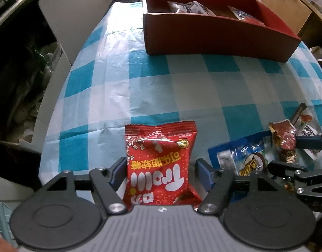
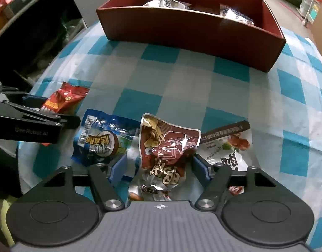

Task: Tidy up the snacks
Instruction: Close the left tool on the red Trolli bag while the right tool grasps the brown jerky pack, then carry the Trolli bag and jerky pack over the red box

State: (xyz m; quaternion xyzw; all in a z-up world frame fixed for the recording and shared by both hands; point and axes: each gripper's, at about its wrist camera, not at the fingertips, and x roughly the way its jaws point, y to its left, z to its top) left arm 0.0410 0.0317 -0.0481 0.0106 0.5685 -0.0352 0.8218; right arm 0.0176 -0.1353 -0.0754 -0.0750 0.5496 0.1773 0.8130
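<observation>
Between your left gripper (image 1: 161, 173) pads sits the red candy bag (image 1: 161, 163), barely touched, while your right gripper (image 2: 159, 169) half-closes around the maroon packet (image 2: 167, 151); pinch both mid-body, then lift toward the red box (image 2: 190, 31)

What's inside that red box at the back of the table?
The red box holds a silvery white packet and a white-and-blue packet. Its front wall hides the floor and anything lying lower.

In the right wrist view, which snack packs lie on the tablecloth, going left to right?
Red candy pack at the left claw → blue pack → dark red pack between the right claw's fingers → white pack.
</observation>
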